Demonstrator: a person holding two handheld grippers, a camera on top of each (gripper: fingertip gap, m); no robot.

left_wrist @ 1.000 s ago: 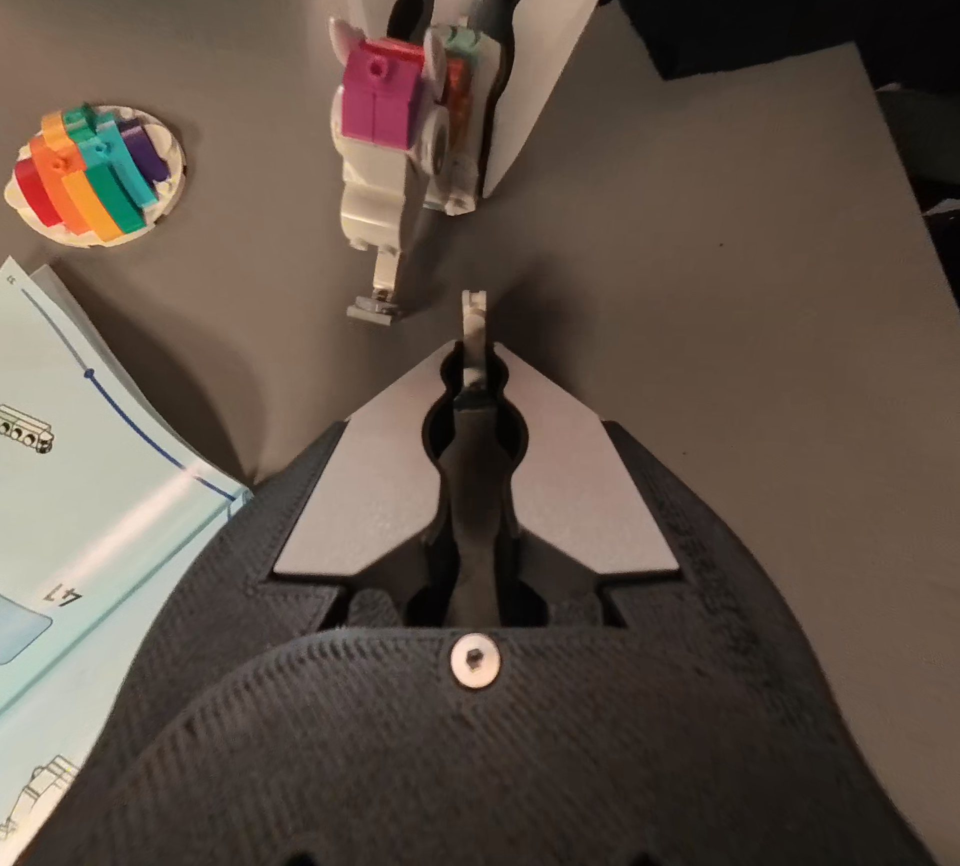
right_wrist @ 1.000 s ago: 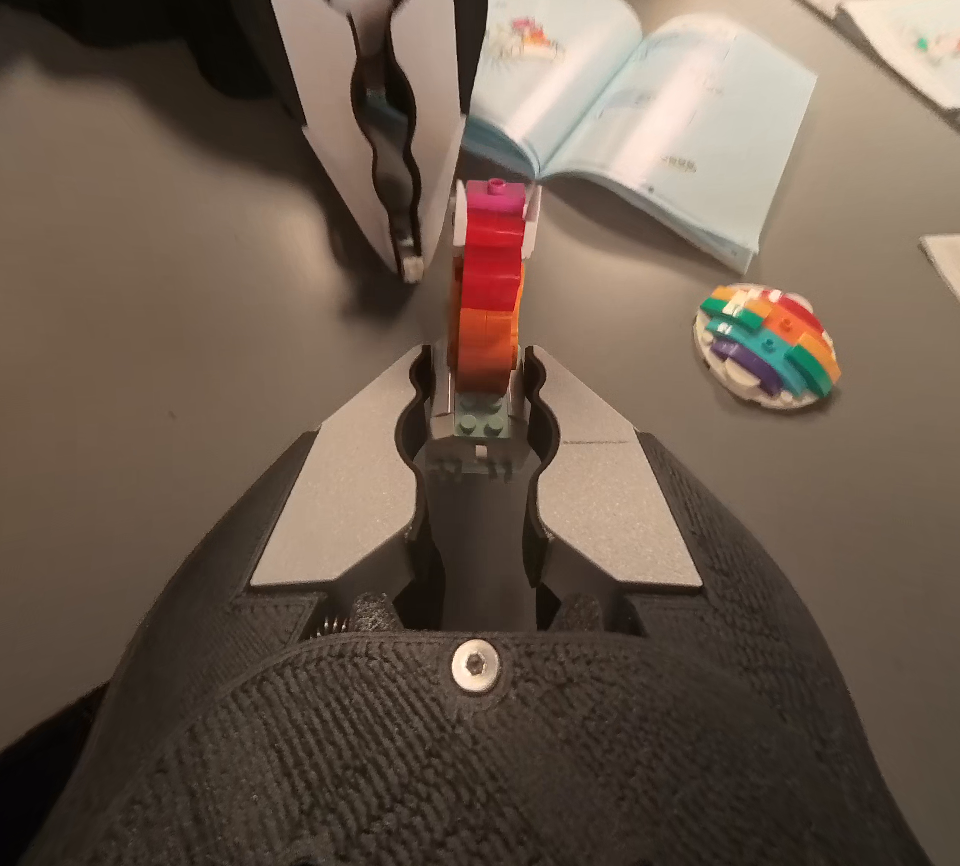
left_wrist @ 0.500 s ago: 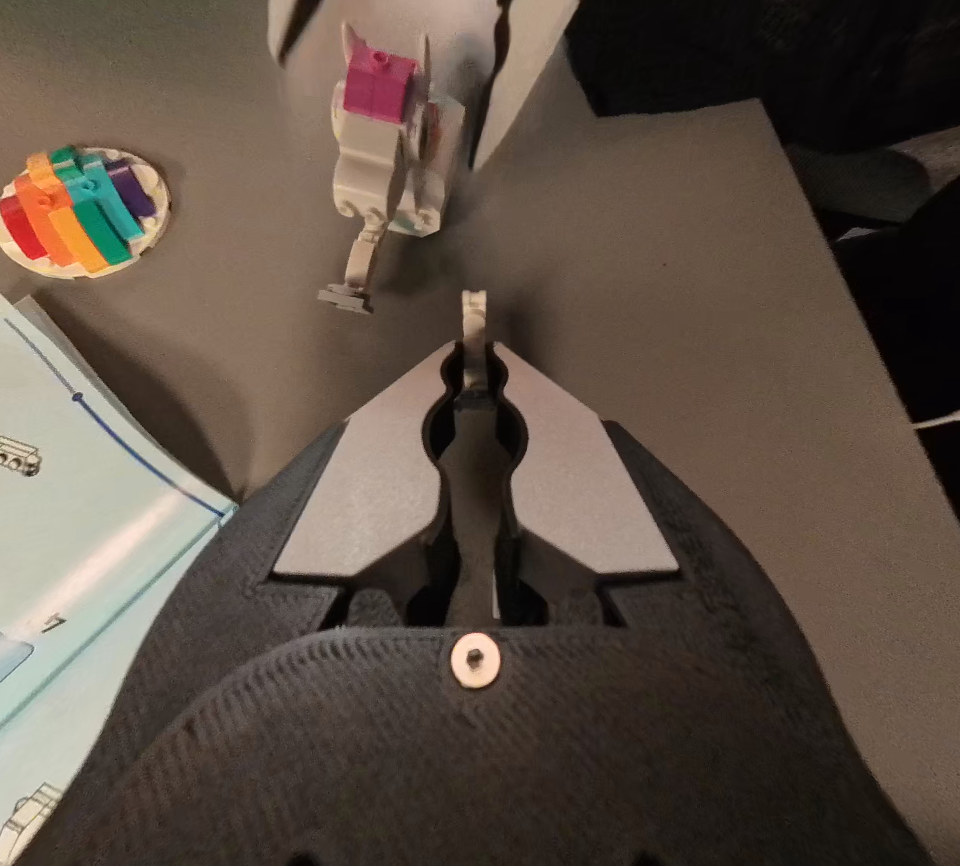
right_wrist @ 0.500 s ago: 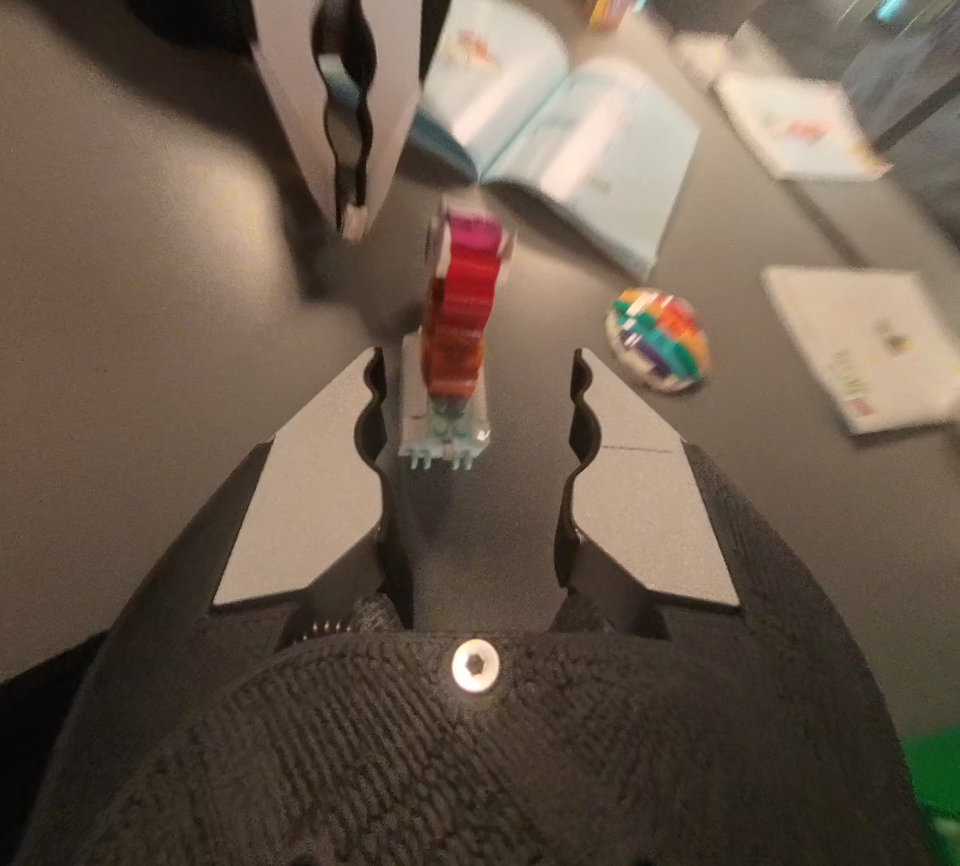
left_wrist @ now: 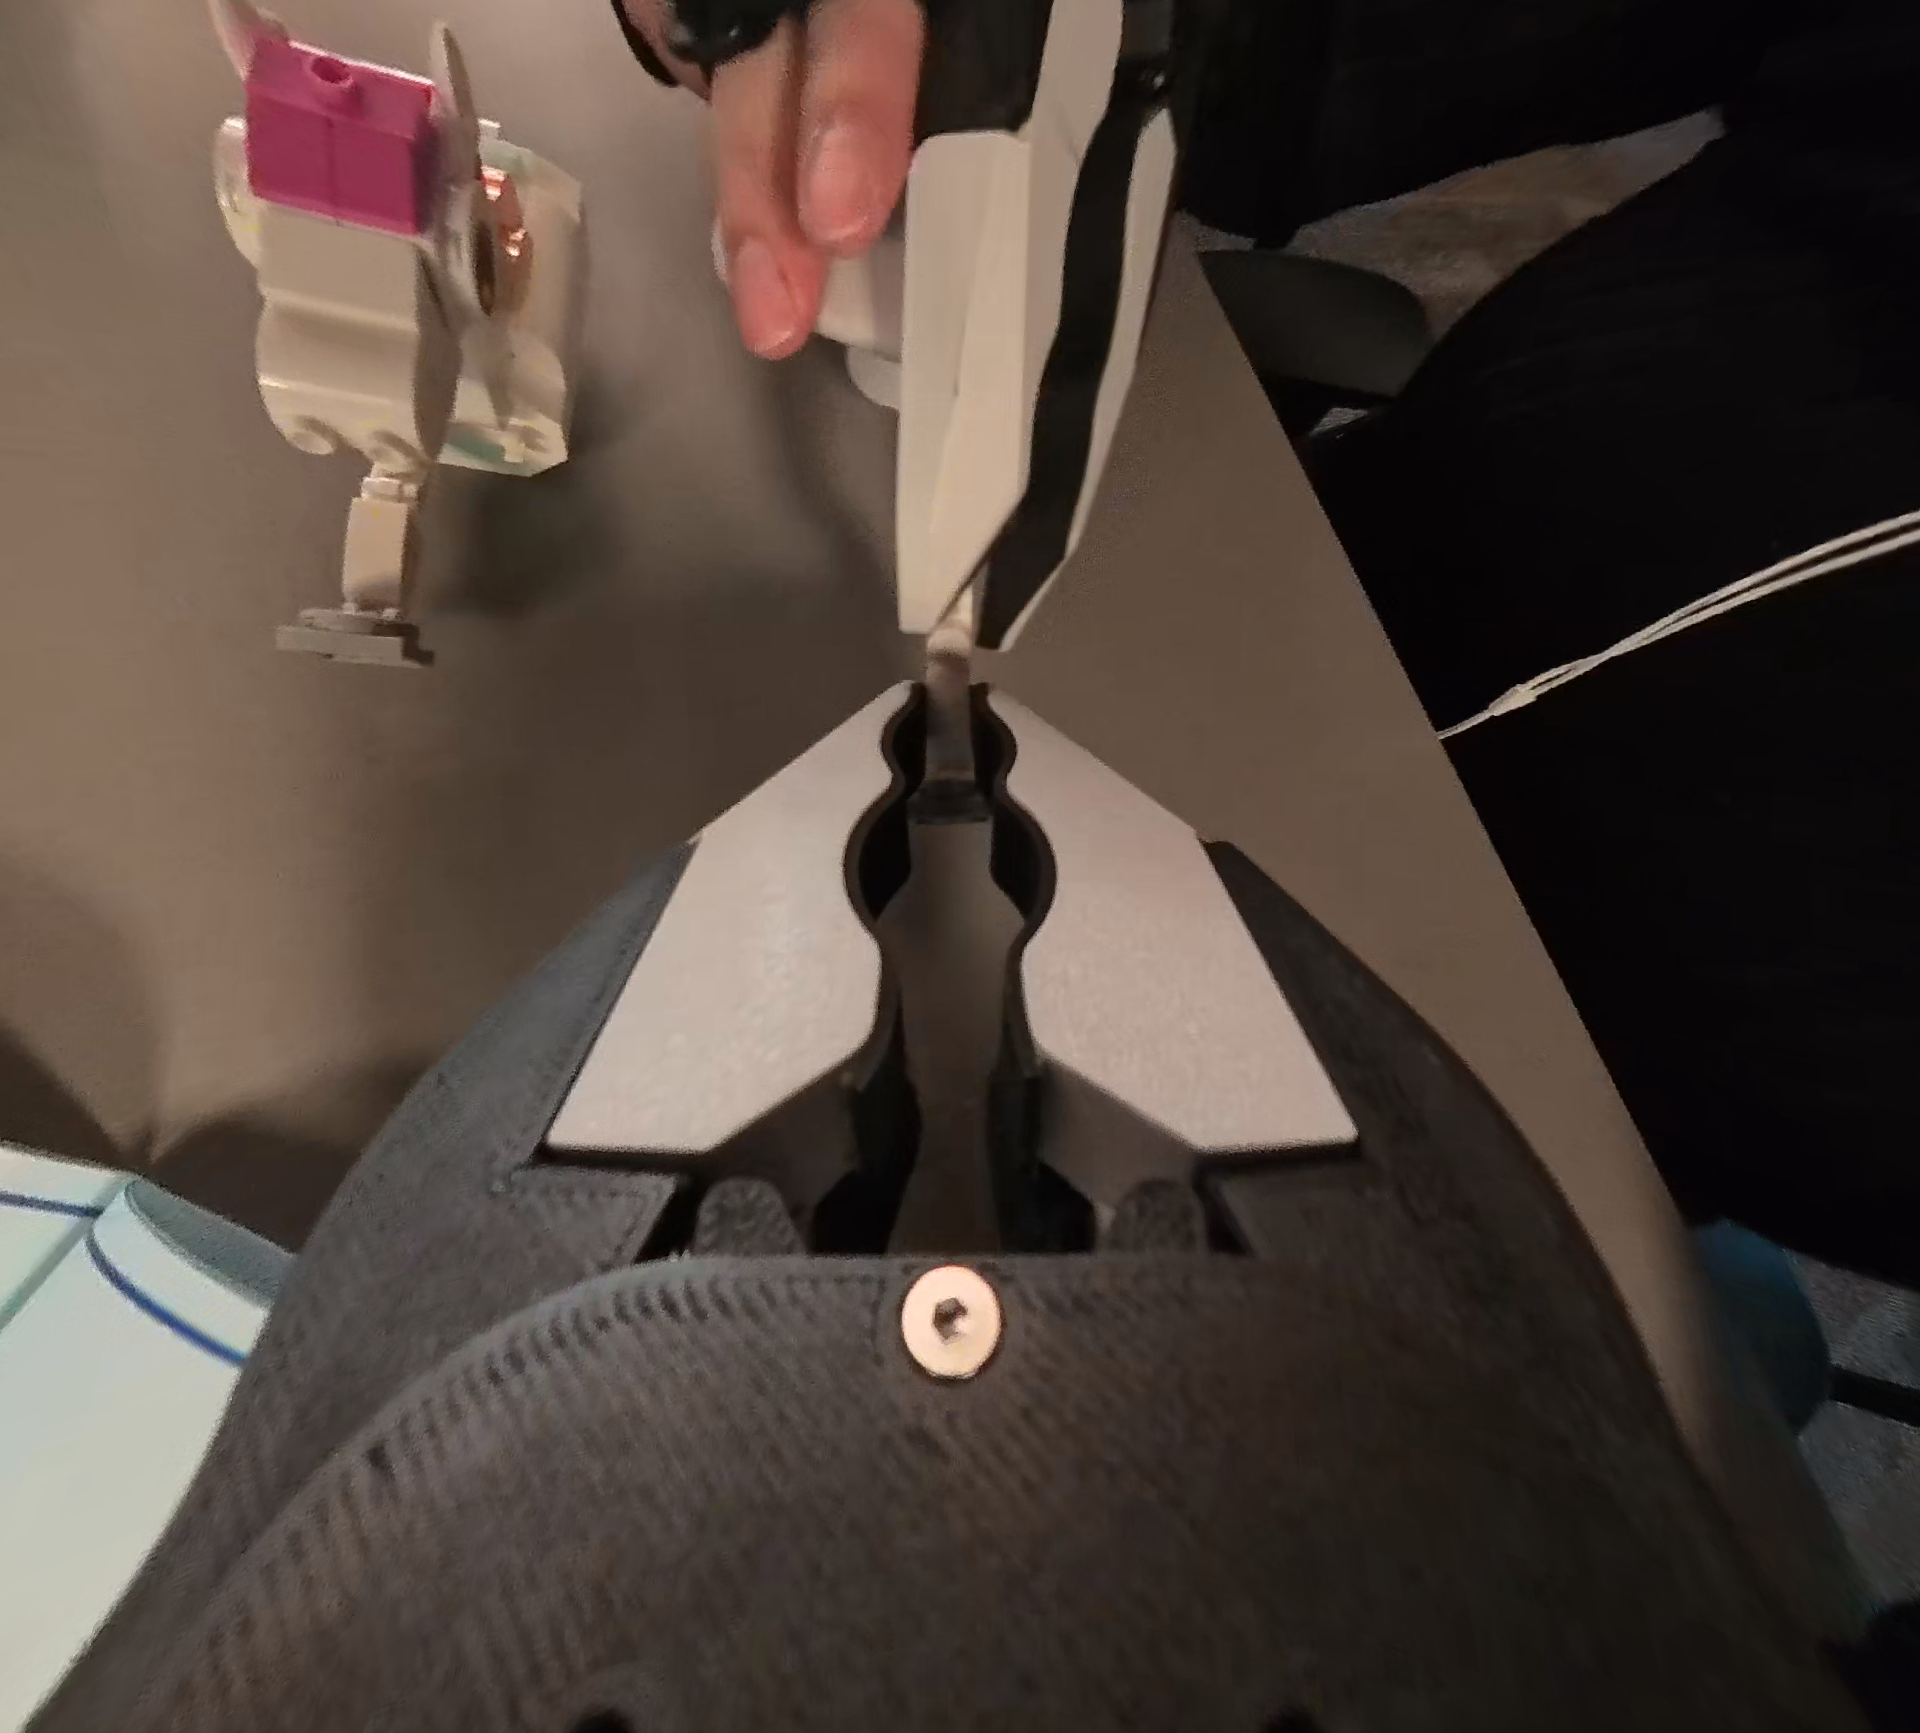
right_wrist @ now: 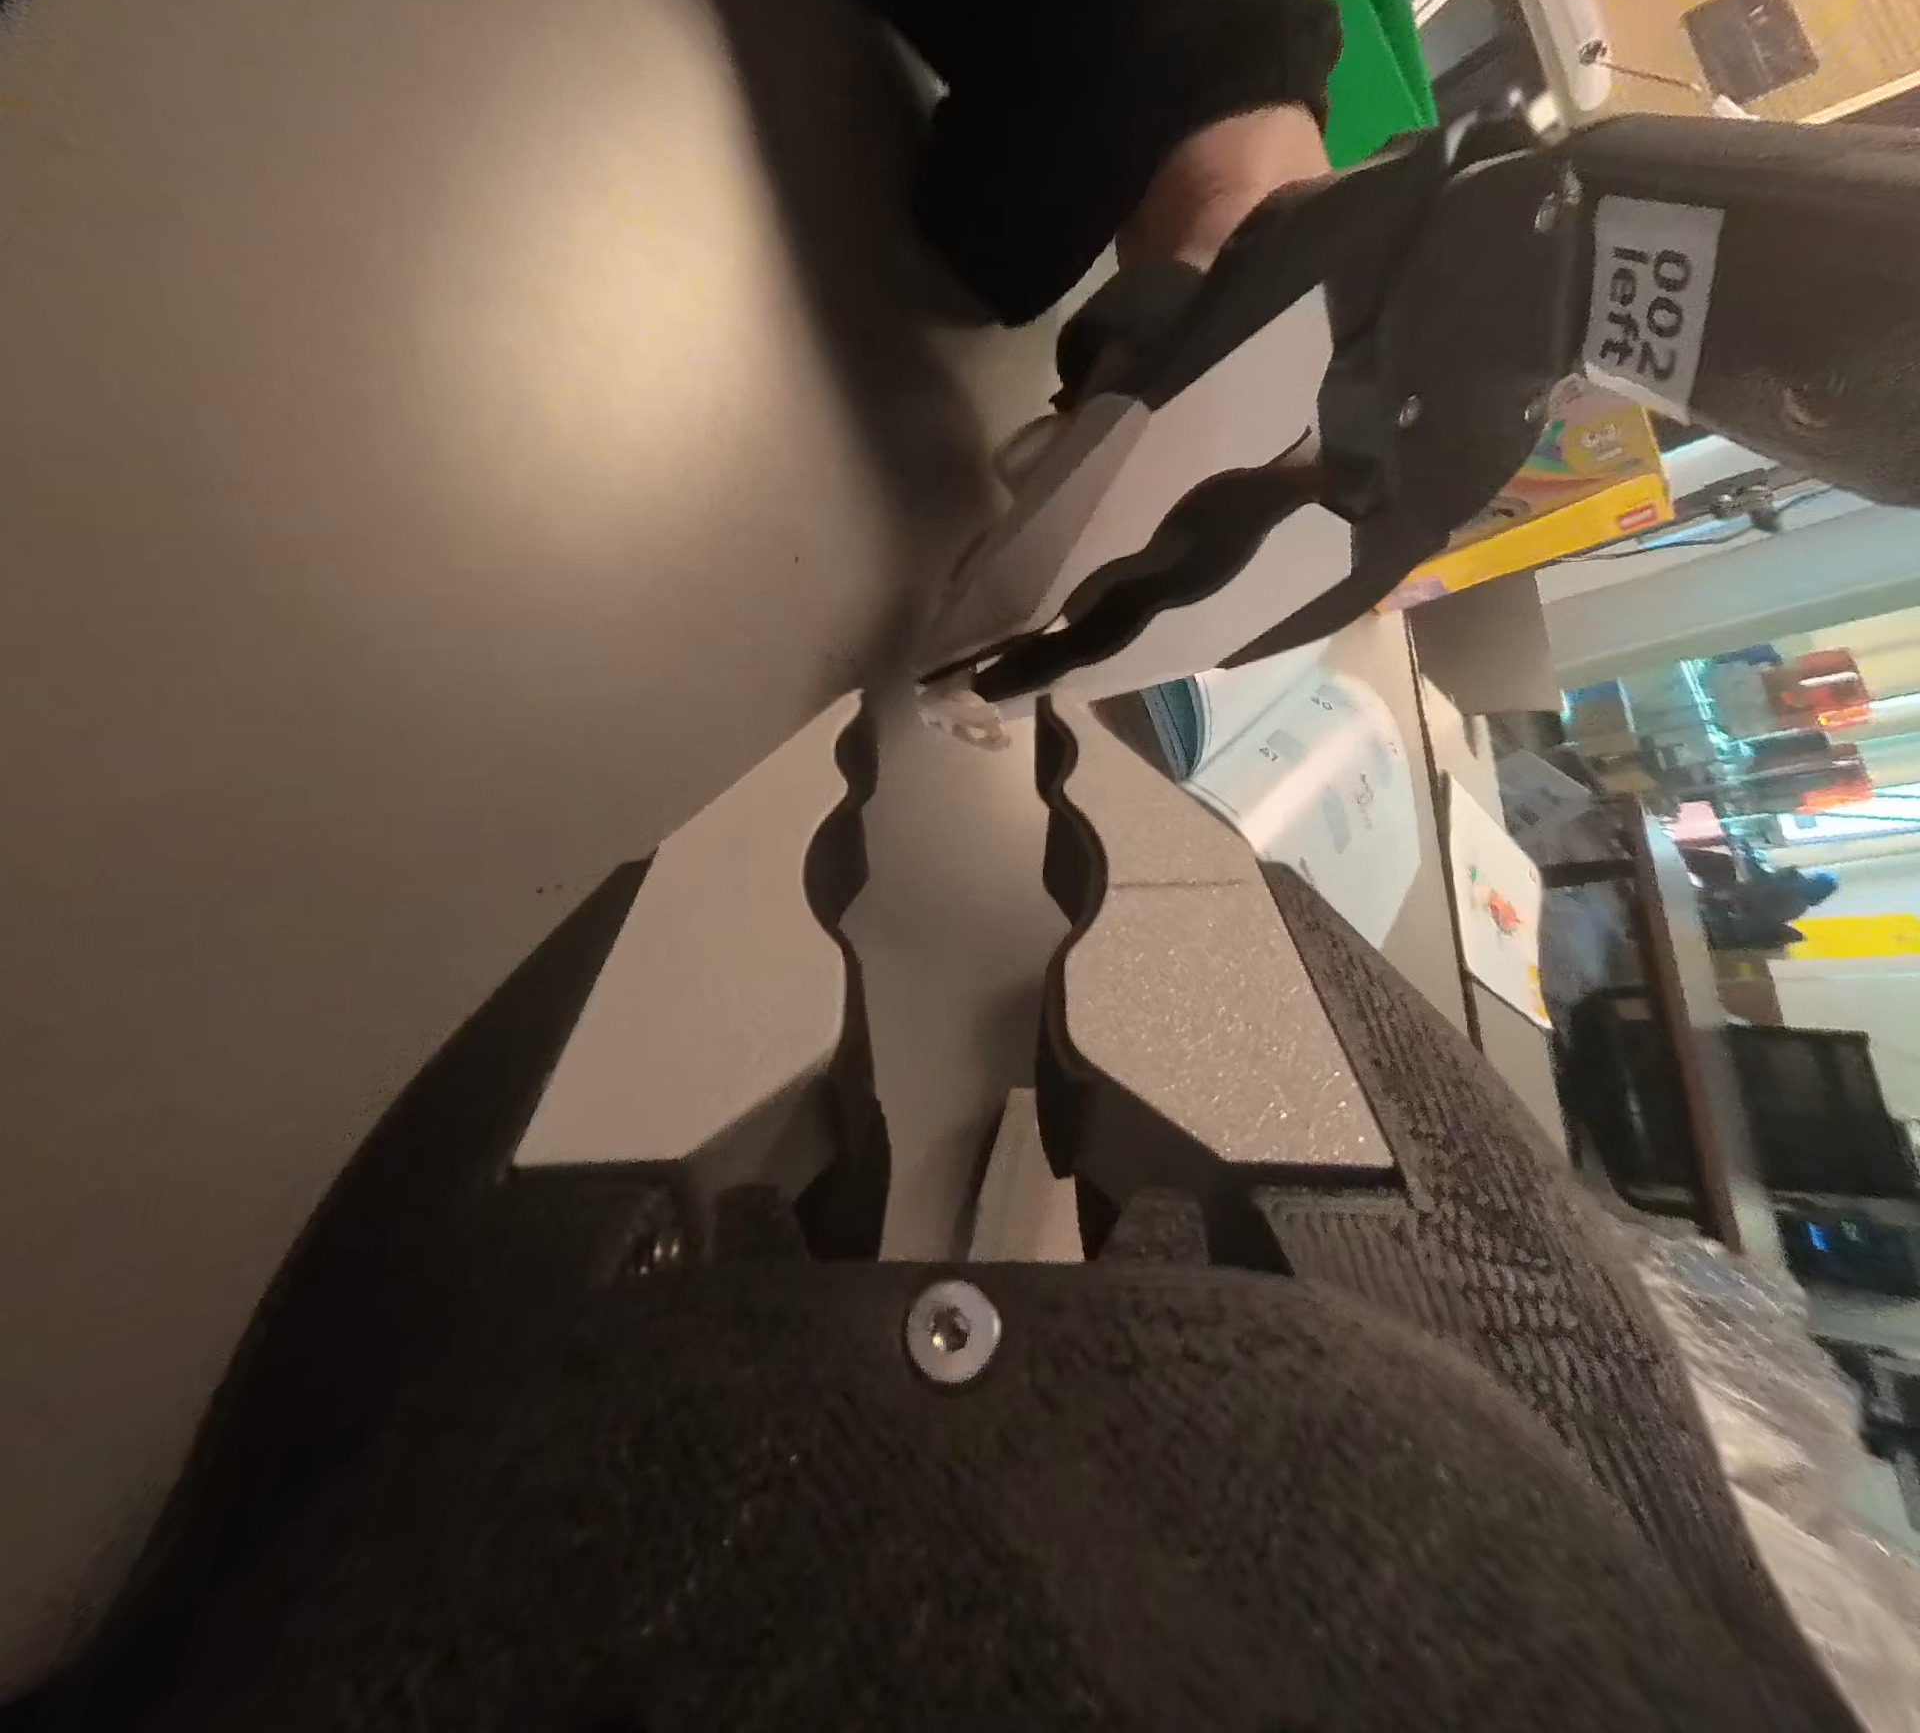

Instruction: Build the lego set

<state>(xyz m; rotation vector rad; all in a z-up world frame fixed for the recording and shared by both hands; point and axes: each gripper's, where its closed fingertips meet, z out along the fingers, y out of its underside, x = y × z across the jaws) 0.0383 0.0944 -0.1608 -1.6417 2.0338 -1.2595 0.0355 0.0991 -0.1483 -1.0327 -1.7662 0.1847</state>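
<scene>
My left gripper (left_wrist: 948,696) is shut on a small white Lego piece (left_wrist: 948,644) that sticks out past its tips. My right gripper (left_wrist: 951,618) comes down from above, turned on its side, with its tips right at that piece. In the right wrist view my right gripper (right_wrist: 951,712) is open, its jaws on either side of the white piece (right_wrist: 961,717), which my left gripper (right_wrist: 977,675) holds in from the upper right. The white unicorn model (left_wrist: 384,281) with a magenta brick on top stands free on the table at upper left.
The open light-blue instruction booklet (left_wrist: 73,1320) lies at lower left and also shows in the right wrist view (right_wrist: 1309,779). A yellow Lego box (right_wrist: 1538,530) and a leaflet (right_wrist: 1496,914) lie beyond. The grey table's edge (left_wrist: 1351,540) runs close on the right. A person's hand (left_wrist: 821,156) holds the right gripper. The tips of both grippers are at nearly the same place.
My right gripper opened and let go of the unicorn model, which now stands on the table. It then rolled sideways and moved to my left gripper's tip. My left gripper kept the white piece.
</scene>
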